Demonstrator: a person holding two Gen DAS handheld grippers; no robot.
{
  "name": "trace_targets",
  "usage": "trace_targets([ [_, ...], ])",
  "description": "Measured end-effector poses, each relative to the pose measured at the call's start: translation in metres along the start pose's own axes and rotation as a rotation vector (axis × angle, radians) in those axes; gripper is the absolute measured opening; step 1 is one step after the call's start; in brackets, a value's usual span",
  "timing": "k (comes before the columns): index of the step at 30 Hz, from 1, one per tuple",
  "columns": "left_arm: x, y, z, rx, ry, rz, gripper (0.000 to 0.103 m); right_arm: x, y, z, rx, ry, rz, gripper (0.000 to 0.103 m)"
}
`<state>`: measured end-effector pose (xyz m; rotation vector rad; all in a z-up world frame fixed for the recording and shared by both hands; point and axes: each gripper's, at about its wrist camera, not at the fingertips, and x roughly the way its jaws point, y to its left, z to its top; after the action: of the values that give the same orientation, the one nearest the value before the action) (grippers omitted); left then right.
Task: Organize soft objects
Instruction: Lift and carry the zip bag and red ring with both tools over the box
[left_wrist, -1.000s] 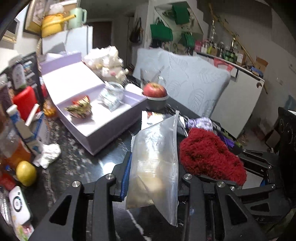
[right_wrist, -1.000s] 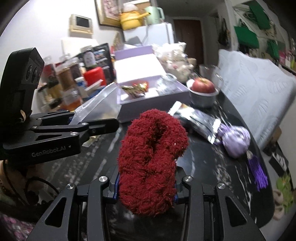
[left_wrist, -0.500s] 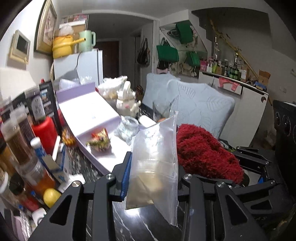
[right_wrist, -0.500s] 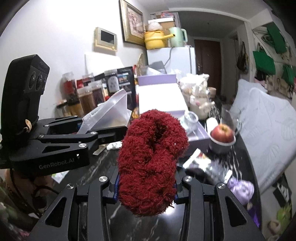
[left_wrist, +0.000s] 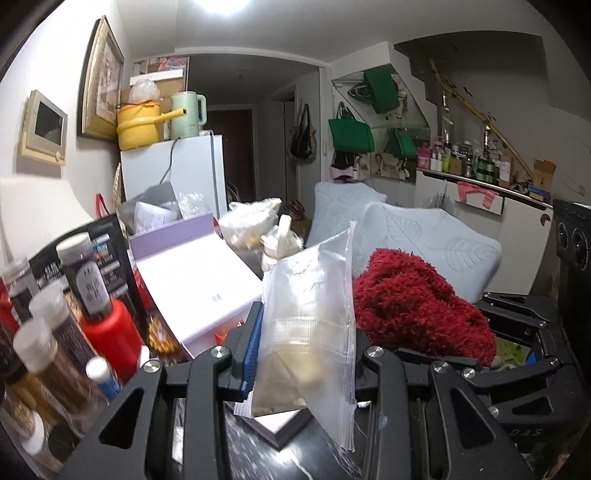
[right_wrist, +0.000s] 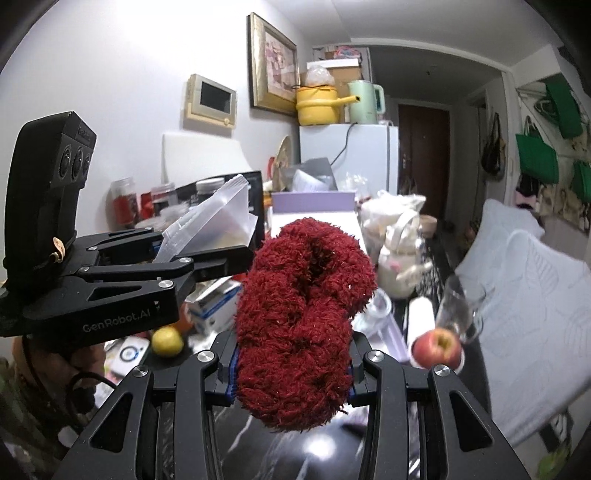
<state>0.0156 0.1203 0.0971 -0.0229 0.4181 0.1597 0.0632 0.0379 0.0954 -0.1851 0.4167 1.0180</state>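
Nearest the left wrist camera, the left tongs (left_wrist: 304, 354) are pinching one clear zip bag (left_wrist: 314, 314) by its lower part, its top standing up and slightly open. Just beside it, the right tongs (right_wrist: 291, 363) are squeezing one fluffy red sock (right_wrist: 303, 314), bunched into a soft lump between the pads. Both things are hanging in the air above the dark marble surface (right_wrist: 258, 450), side by side and close, the sock not yet inside the bag.

The step in hand is judged to be bagging the sock: bag and sock are being carried together, and the next move is calling for the bag mouth to be turned toward the sock, then the sock pushed in without the thin plastic folding shut.

Farther out, one apple (right_wrist: 437, 347) is sitting by one glass mug (right_wrist: 461, 306), and one lemon (right_wrist: 168, 341) is lying to the left. One lilac box (left_wrist: 199, 280) is lying open, with several jars and one red bottle (left_wrist: 107, 332) at the wall side. Beyond, one white fridge (left_wrist: 184, 173) is carrying one yellow pot (left_wrist: 138, 125) and one green kettle (left_wrist: 186, 114)
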Motion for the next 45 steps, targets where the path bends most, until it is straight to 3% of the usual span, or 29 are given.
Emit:
trace_targets([
  [11,0.048,0.030,0.035,-0.022,-0.033,0.047,0.034,0.047,-0.026,0.043,-0.014,-0.024,-0.006,0.040],
  [18,0.094,0.051,0.043,-0.045,-0.020,0.115,0.034,0.095,-0.054,0.059,0.015,0.003,-0.021,0.040],
  [28,0.170,0.078,0.024,-0.107,0.094,0.169,0.034,0.159,-0.085,0.062,0.066,0.061,-0.037,0.040],
  [38,0.221,0.090,-0.009,-0.117,0.235,0.223,0.034,0.201,-0.111,0.044,0.115,0.142,-0.060,0.040],
  [45,0.254,0.086,-0.029,-0.058,0.352,0.266,0.034,0.212,-0.113,0.037,0.096,0.185,-0.081,0.040],
])
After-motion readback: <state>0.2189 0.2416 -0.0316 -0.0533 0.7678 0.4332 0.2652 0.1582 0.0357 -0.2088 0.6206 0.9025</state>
